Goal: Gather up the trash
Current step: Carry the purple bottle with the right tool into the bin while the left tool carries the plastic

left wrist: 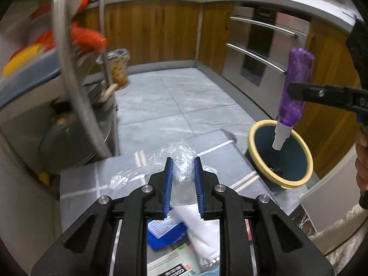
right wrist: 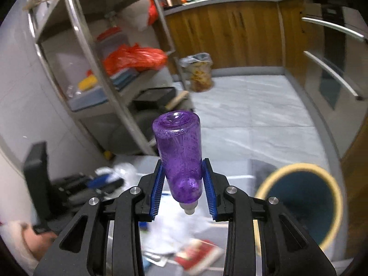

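Fingers: right gripper (right wrist: 182, 179) clamped on a purple bottle (right wrist: 180, 151), blue ribbed pads pressing both sides of the lower body. Left gripper (left wrist: 183, 177) part-spread, jaws either side of a crumpled clear plastic bag (left wrist: 181, 161); whether pads touch it, cannot tell.

Key relation: bottle hangs upside down, long axis near vertical w/ slight tilt, white nozzle (left wrist: 281, 135) pointing down, directly over the bin (left wrist: 279, 181). In left wrist view the nozzle tip overlaps the bin's dark interior; in right wrist view the bin sits low and to the right of the jaws. Judgement: drop is the step in hand; a small shift rightward may be needed so the bottle clears the rim. Right arm is the nearer to the bin.

Materials: bottle translucent rigid plastic, cylindrical, smooth, likely slippery. Bin round, cream rim, dark teal inside, something small and dark at bottom. Bag thin, crinkly film, lies on grey tiled floor (left wrist: 174, 101) straight ahead of left fingers, w/ papers (left wrist: 195, 225) near.
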A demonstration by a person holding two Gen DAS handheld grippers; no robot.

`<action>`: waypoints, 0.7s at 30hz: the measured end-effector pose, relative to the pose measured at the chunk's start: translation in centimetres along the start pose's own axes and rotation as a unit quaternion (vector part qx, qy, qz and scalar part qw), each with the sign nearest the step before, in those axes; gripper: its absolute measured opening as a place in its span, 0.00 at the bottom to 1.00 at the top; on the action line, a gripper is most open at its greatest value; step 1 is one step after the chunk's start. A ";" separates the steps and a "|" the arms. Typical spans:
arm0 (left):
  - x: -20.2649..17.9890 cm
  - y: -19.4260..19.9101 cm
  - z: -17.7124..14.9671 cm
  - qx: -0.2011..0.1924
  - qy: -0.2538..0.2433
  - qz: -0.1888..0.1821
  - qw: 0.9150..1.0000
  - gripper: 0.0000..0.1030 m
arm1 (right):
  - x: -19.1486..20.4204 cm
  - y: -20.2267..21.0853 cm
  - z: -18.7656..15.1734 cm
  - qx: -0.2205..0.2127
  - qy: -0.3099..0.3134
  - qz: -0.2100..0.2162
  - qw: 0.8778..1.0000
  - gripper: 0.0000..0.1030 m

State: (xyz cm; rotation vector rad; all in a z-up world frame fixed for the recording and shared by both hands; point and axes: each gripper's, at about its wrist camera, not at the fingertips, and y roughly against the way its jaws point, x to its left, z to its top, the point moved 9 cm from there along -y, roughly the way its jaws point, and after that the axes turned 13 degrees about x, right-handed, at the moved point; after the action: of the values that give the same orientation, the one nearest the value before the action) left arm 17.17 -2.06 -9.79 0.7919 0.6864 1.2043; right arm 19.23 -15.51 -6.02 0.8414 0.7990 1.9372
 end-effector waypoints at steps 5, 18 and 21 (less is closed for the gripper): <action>-3.3 -1.2 0.9 0.003 -0.029 -0.016 0.999 0.17 | -5.7 0.1 -0.8 -0.001 -0.061 -0.034 0.998 0.33; -14.7 -5.6 3.3 0.022 -0.081 -0.101 0.991 0.17 | -20.2 -1.2 -3.5 0.036 -0.182 -0.137 0.973 0.34; -17.8 -7.0 3.8 0.020 -0.115 -0.106 0.987 0.17 | -22.8 -1.6 -5.3 0.057 -0.208 -0.144 0.966 0.34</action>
State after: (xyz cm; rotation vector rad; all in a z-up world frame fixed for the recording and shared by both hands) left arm 19.96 -21.18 -12.68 0.8528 0.5890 0.8925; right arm 25.08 -35.96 -15.97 1.0906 0.7327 1.4063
